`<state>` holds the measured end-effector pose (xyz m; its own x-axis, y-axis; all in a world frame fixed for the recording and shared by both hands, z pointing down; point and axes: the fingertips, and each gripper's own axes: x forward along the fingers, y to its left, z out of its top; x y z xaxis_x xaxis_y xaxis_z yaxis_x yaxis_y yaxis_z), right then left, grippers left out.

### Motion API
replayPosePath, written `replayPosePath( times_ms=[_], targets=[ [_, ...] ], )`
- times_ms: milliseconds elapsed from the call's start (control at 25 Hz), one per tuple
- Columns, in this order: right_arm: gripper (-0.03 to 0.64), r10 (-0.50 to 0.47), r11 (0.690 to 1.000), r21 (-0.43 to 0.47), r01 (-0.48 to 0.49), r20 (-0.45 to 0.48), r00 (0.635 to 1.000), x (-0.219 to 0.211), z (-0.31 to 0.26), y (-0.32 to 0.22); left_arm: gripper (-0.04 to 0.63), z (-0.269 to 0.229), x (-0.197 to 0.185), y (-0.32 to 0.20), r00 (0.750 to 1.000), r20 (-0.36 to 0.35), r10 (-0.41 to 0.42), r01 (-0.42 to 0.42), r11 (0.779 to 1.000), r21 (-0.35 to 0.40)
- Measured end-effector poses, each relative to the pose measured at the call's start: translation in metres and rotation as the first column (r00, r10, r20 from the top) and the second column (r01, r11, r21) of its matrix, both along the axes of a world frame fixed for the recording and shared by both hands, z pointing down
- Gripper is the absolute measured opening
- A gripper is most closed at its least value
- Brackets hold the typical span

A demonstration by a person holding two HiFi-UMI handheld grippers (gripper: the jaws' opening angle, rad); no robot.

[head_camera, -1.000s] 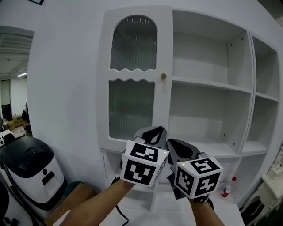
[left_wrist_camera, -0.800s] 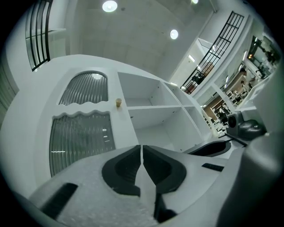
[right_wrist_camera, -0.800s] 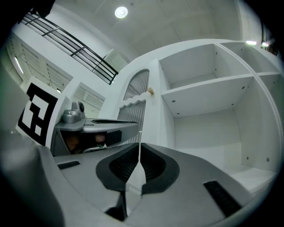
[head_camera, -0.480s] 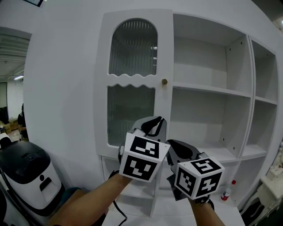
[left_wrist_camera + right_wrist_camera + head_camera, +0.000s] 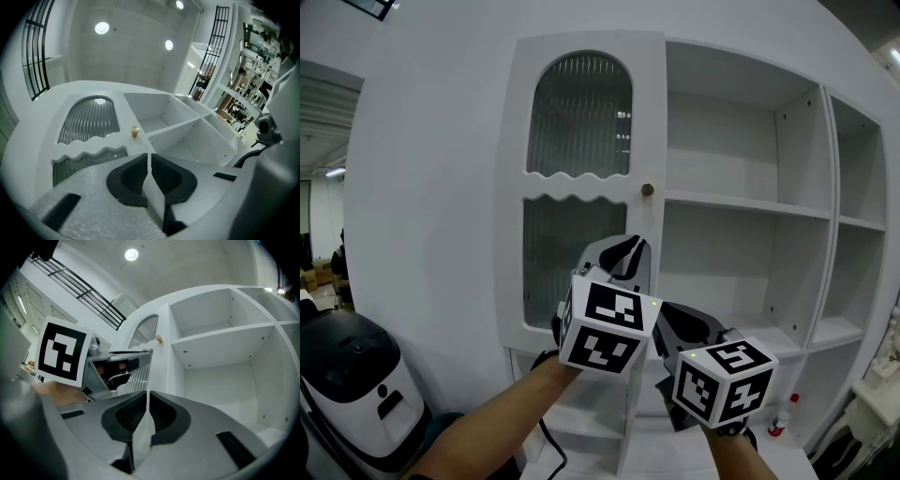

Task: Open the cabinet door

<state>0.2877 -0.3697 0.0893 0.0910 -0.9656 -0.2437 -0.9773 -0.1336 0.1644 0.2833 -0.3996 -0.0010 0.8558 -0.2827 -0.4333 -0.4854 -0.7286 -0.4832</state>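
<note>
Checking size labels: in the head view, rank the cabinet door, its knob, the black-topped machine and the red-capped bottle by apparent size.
1. cabinet door
2. black-topped machine, probably nearer the camera
3. red-capped bottle
4. knob

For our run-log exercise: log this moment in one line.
cabinet door closed | knob untouched | left gripper shut, empty | right gripper shut, empty

Hand-held pair, left gripper [image 5: 149,158] and right gripper [image 5: 146,397]: each had a pale grey moulded body, black ribbed pads [image 5: 129,180] and a white cube [image 5: 607,323] printed with black square markers; a black cable [image 5: 549,448] ran beneath the left forearm.
</note>
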Motion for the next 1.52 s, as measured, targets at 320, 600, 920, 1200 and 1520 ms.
replayPosePath(
  times_ms=[320, 600, 920, 1200, 1520],
  targets=[
    [0.023, 0.013, 1.0, 0.017, -0.013, -0.009, 1.0, 0.009, -0.005, -0.001, 0.075, -0.033, 0.006, -0.007, 0.998, -0.064, -0.007, 0.011, 0.998, 0.064],
    [0.023, 0.041, 0.999, 0.007, -0.041, -0.022, 0.999, 0.021, 0.0, 0.0, 0.089, -0.058, 0.01, -0.013, 0.994, -0.104, -0.028, 0.04, 0.992, 0.115],
    [0.023, 0.06, 0.998, -0.02, -0.06, -0.014, 0.998, 0.03, 0.015, 0.001, 0.112, -0.073, 0.022, -0.012, 0.992, -0.117, -0.052, 0.07, 0.986, 0.153],
    [0.023, 0.051, 0.998, -0.047, -0.051, 0.01, 0.999, 0.037, 0.035, -0.001, 0.08, -0.075, 0.023, -0.015, 0.992, -0.098, -0.08, 0.094, 0.985, 0.147],
    [0.025, -0.04, 0.992, -0.116, 0.046, 0.049, 0.998, 0.032, 0.061, -0.011, 0.077, -0.075, 0.015, -0.007, 0.99, -0.107, -0.09, 0.107, 0.98, 0.166]
  ],
)
